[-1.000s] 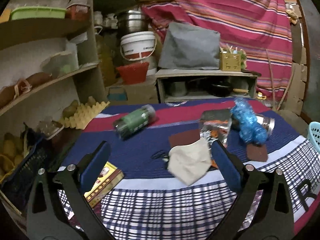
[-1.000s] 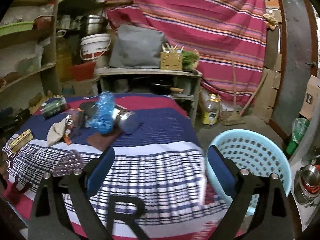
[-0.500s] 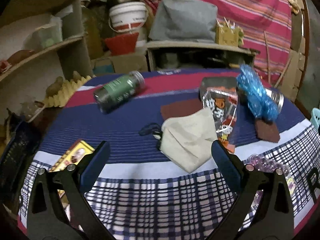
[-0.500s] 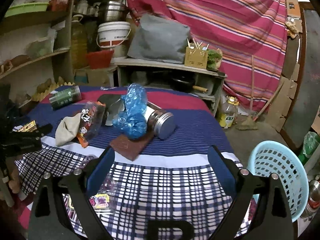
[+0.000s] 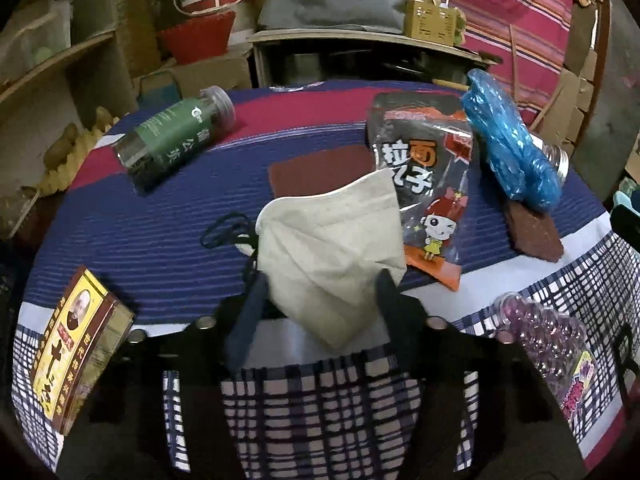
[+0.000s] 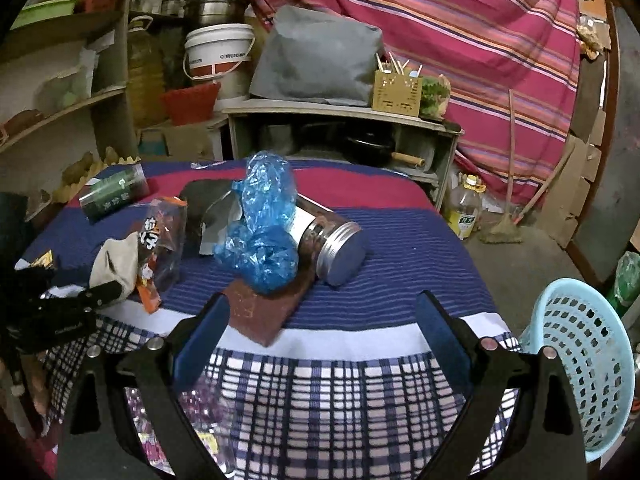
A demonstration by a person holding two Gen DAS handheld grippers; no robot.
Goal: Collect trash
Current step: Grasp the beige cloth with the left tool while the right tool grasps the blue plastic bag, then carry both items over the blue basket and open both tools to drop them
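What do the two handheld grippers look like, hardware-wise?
Both match: the left gripper and right gripper each have black angular linkage arms with round silver pivot bolts, ending in flat dark-blue pads. No cables show, and no hands or sleeves are in view. The left body carries small pale lettering in the right wrist view, too small to read.

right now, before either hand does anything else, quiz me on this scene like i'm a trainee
1. What lies between the left gripper's jaws?
2. True or false: the right gripper holds the blue plastic bag.
3. Which stands far right in the right wrist view? A white bucket, B light blue basket, C green bottle.

Key:
1. The face mask; those jaws have just been closing.
2. False; its jaws are open and empty.
3. B
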